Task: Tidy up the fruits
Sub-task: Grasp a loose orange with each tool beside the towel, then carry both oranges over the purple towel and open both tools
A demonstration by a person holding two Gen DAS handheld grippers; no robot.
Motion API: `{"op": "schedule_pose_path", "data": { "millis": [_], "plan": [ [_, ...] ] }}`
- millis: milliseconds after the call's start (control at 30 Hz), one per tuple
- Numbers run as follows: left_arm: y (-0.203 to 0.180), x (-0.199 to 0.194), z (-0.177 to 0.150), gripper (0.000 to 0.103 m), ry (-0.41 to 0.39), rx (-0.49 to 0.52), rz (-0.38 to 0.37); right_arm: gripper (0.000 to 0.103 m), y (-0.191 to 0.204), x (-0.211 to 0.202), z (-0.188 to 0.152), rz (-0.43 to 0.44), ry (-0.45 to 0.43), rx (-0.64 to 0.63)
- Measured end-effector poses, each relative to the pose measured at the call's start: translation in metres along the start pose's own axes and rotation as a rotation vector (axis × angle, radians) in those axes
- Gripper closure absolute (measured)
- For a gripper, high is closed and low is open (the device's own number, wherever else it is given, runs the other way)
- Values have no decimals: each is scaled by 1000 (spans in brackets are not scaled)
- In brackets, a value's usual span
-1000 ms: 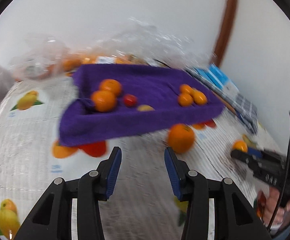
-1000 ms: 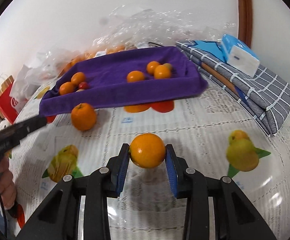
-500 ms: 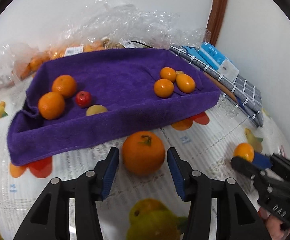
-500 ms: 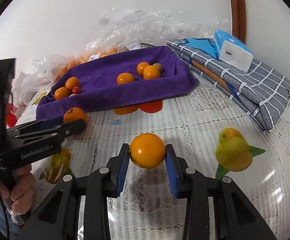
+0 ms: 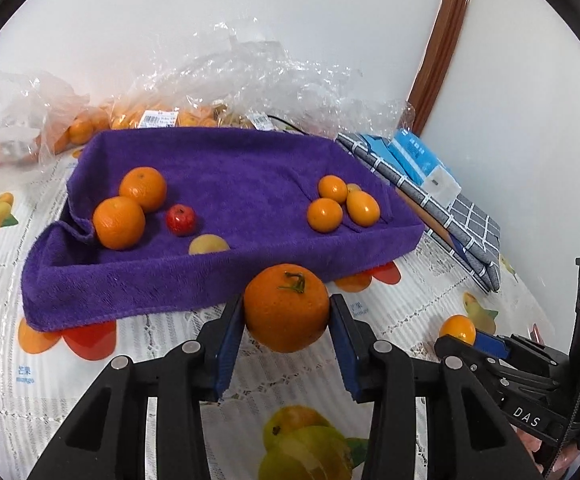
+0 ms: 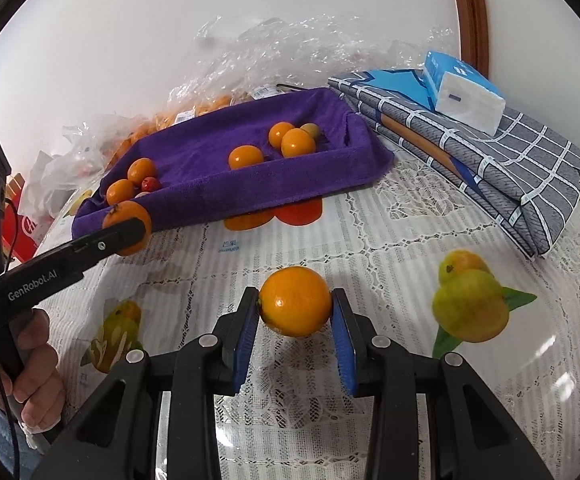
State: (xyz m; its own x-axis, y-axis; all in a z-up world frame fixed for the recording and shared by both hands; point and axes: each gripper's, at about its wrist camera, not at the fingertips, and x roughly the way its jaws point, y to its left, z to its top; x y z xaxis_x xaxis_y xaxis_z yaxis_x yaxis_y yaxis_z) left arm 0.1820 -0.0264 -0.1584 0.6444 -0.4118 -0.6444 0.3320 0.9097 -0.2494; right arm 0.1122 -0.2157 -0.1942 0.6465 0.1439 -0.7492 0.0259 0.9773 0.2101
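My left gripper (image 5: 286, 316) is shut on a tangerine with a green stem (image 5: 285, 307), held just in front of the purple towel-lined tray (image 5: 137, 284). The tray holds two tangerines (image 5: 118, 222), a small red fruit (image 5: 180, 220), a pale yellow fruit (image 5: 208, 245) and several small oranges (image 5: 324, 215). My right gripper (image 6: 294, 312) is shut on a smooth orange (image 6: 294, 301), held above the tablecloth to the right of the tray (image 6: 290, 184). The left gripper with its tangerine (image 6: 126, 227) shows at the left of the right wrist view.
Clear plastic bags of oranges (image 5: 161, 116) lie behind the tray against the wall. A folded grey checked cloth (image 6: 490, 160) with a blue tissue pack (image 6: 464, 92) lies to the right. The fruit-print lace tablecloth (image 6: 370, 240) covers the table.
My left gripper moved up to the loose tangerine, closed on it and now holds it by the tray's front edge. My right gripper kept its orange and rose slightly.
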Motion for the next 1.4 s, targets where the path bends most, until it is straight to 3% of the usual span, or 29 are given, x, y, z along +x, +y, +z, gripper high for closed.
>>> {"op": "schedule_pose_path", "data": {
  "millis": [667, 933, 1133, 1267, 1400],
  "plan": [
    [33, -36, 12, 63, -144, -121, 17, 67, 5, -7, 9, -48, -48, -16],
    [65, -51, 38, 63, -155, -218, 22, 67, 10, -13, 70, -25, -111, -69],
    [75, -56, 78, 63, -191, -190, 105, 67, 11, -6, 124, -16, -165, -112],
    [73, -42, 95, 63, -200, -188, 110, 67, 10, 12, 155, -5, -178, -122],
    [66, -12, 105, 63, -190, -219, 74, 67, 5, 46, 179, 34, -135, -91]
  ]
}}
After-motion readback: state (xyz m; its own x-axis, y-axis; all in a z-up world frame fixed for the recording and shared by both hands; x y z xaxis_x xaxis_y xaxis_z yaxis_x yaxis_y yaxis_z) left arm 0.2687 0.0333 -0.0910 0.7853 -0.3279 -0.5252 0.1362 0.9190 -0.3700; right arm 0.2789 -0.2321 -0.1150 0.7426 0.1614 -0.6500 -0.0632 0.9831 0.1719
